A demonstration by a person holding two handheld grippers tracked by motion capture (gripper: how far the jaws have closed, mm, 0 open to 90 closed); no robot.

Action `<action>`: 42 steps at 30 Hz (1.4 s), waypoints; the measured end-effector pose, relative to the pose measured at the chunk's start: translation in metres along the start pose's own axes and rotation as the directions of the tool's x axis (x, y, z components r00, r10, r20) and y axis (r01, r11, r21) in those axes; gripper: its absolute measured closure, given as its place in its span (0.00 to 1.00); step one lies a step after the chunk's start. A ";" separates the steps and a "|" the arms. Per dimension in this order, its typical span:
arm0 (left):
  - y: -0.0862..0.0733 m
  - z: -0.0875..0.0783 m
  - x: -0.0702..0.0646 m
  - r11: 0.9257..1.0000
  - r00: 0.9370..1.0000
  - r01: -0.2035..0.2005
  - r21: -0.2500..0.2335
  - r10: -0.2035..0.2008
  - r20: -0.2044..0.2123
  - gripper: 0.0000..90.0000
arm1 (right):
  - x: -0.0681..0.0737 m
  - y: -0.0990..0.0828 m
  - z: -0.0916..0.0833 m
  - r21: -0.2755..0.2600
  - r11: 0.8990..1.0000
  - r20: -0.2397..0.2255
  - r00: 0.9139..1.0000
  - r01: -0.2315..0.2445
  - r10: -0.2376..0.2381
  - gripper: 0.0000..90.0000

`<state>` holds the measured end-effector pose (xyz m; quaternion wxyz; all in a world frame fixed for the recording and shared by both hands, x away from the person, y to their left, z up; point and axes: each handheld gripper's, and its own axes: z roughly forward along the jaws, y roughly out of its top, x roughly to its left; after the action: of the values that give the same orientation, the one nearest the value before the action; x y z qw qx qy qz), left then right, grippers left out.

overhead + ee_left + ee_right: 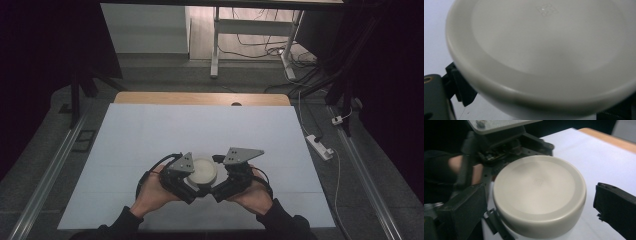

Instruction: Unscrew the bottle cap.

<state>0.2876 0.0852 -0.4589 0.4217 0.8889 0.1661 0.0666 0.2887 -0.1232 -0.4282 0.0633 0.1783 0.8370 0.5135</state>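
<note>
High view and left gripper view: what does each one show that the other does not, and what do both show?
High view alone: both hand-held grippers, left and right, around the round white lid, the person's hands, the wooden table edge, a power strip on the floor.
Left gripper view alone: a faint embossed mark on the lid's top.
Both: the lid and the white table cover.

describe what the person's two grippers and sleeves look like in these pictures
Both the left gripper and right gripper are black, blocky handheld units, each topped by a grey three-cornered plate dotted with small holes or screws. Black cables loop from their outer sides. The right gripper's jaws are thick, square-ended black blocks. The person wears dark long sleeves, with bare hands.
</note>
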 end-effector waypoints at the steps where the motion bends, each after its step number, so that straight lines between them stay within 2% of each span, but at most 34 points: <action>1: 0.000 0.000 -0.001 1.000 1.000 0.001 0.001 -0.001 -0.005 0.08 | 0.002 0.000 0.001 0.001 1.000 0.018 1.000 0.010 -0.010 0.01; 3: 0.001 0.000 -0.001 1.000 1.000 0.004 0.004 -0.004 -0.006 0.08 | 0.004 0.000 0.003 -0.006 1.000 0.044 0.999 0.024 -0.024 0.02; 8: 0.003 0.001 -0.003 1.000 1.000 0.003 0.005 -0.003 -0.004 0.08 | 0.007 -0.002 0.006 -0.023 0.999 0.042 0.999 0.032 -0.031 0.07; 14: 0.003 0.001 -0.004 1.000 1.000 -0.006 0.010 0.006 0.005 0.08 | 0.010 -0.003 0.007 -0.022 0.999 0.047 0.998 0.044 -0.043 0.07; 17: 0.002 0.001 -0.003 1.000 0.999 -0.013 0.000 0.013 0.044 0.08 | 0.009 -0.003 0.006 -0.013 0.999 0.022 0.999 0.043 -0.043 0.07; 20: 0.001 0.000 -0.001 0.999 0.995 -0.032 -0.010 0.033 0.090 0.08 | 0.007 -0.002 0.004 -0.011 0.999 -0.017 0.999 0.046 -0.046 0.07; 24: 0.000 -0.001 -0.001 0.997 0.986 -0.072 -0.011 0.072 0.150 0.08 | 0.004 -0.003 0.002 -0.006 0.998 -0.086 0.994 0.065 -0.065 0.07; 27: -0.001 -0.001 -0.002 0.994 0.973 -0.105 -0.016 0.106 0.207 0.08 | 0.002 -0.003 0.001 -0.008 0.997 -0.160 0.984 0.083 -0.083 0.07; 30: -0.001 -0.001 -0.004 0.989 0.956 -0.146 -0.022 0.147 0.253 0.08 | 0.000 -0.004 -0.001 -0.008 0.994 -0.234 0.966 0.107 -0.106 0.07; 34: -0.001 0.000 -0.009 0.978 0.927 -0.209 -0.028 0.207 0.313 0.08 | 0.000 -0.005 -0.002 -0.006 0.987 -0.332 0.930 0.163 -0.156 0.07; 36: -0.001 0.001 -0.011 0.974 0.919 -0.225 -0.022 0.220 0.326 0.08 | 0.000 -0.006 -0.002 -0.009 0.982 -0.377 0.909 0.190 -0.179 0.07; 37: -0.001 0.002 -0.012 0.973 0.920 -0.227 -0.025 0.223 0.321 0.08 | 0.000 -0.006 -0.003 -0.011 0.978 -0.384 0.902 0.210 -0.198 0.07; 38: -0.001 0.003 -0.013 0.973 0.921 -0.231 -0.021 0.226 0.317 0.08 | 0.000 -0.006 -0.003 -0.009 0.976 -0.386 0.900 0.216 -0.203 0.07; 39: -0.001 0.003 -0.013 0.974 0.924 -0.227 -0.019 0.222 0.310 0.08 | 0.000 -0.007 -0.003 -0.005 0.977 -0.392 0.899 0.212 -0.197 0.07; 40: -0.001 0.003 -0.012 0.975 0.928 -0.220 -0.018 0.215 0.303 0.08 | -0.001 -0.007 -0.003 0.003 0.978 -0.388 0.902 0.207 -0.190 0.07; 42: 0.000 0.003 -0.011 0.979 0.940 -0.201 -0.020 0.199 0.277 0.08 | -0.001 -0.007 -0.004 0.000 0.980 -0.354 0.917 0.197 -0.184 0.04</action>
<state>0.2778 0.0792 -0.4611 0.4278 0.9036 0.0146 -0.0168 0.2868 -0.1291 -0.4324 -0.0412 0.0022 0.8571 0.5135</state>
